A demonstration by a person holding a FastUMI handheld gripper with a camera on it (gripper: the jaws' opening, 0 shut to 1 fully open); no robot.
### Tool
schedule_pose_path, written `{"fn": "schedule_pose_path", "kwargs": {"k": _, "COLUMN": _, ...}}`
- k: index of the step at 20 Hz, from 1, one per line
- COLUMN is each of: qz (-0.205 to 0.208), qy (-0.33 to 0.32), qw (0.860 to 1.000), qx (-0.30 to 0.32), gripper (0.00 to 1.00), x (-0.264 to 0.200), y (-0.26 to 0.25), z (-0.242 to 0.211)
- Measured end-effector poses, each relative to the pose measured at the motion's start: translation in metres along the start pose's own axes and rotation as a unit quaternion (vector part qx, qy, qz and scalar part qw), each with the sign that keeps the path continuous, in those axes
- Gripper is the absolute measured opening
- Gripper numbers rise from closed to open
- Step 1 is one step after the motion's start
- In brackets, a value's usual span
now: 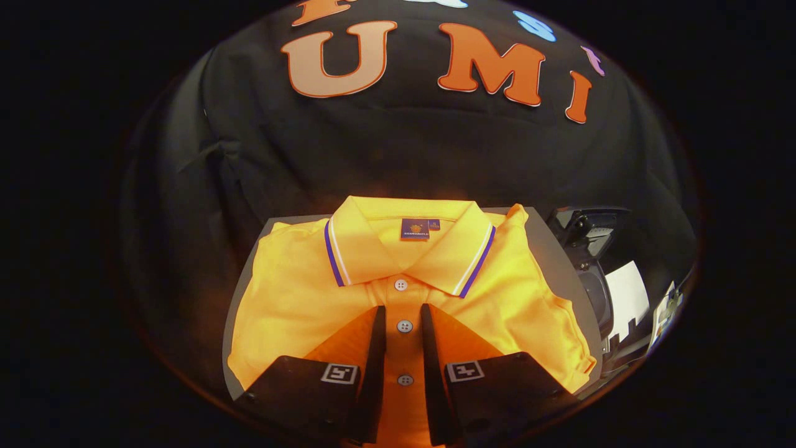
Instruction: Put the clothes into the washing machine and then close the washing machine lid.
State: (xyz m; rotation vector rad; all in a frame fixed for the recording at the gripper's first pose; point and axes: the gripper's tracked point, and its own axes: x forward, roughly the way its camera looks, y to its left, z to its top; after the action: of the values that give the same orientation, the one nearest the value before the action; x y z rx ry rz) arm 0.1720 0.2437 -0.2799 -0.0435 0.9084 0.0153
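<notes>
A folded yellow polo shirt (298, 292) with a blue-and-white trimmed collar lies flat on a grey surface (550, 249), collar pointing away from me. My gripper (403, 309) is low over the shirt's front. Its two black fingers (373, 348) stand a narrow gap apart on either side of the button placket. Two buttons show in the gap between the fingers and a third sits just ahead of the tips. The fabric between the fingers lies flat and is not pinched.
Beyond the shirt's right side stands a dark device (587, 233) with a rounded grey body below it. A white sheet (625, 298) lies further right. The black cloth wall hangs close behind the surface.
</notes>
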Motion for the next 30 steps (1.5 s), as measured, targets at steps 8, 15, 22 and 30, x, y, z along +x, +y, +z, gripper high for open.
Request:
{"fn": "schedule_pose_path", "kwargs": {"k": 8, "qz": -0.005, "qy": 0.008, "qw": 1.000, "qx": 0.011, "gripper": 0.35, "x": 0.000, "y": 0.002, "z": 0.001}}
{"fn": "schedule_pose_path", "kwargs": {"k": 15, "qz": -0.006, "qy": 0.006, "qw": 1.000, "qx": 0.015, "gripper": 0.19, "x": -0.003, "y": 0.002, "z": 0.007}}
{"fn": "schedule_pose_path", "kwargs": {"k": 22, "qz": 0.014, "qy": 0.003, "qw": 1.000, "qx": 0.012, "gripper": 0.09, "x": -0.002, "y": 0.003, "z": 0.007}}
{"fn": "schedule_pose_path", "kwargs": {"k": 30, "qz": 0.066, "qy": -0.075, "qw": 0.994, "qx": 0.043, "gripper": 0.09, "x": -0.036, "y": -0.006, "z": 0.040}}
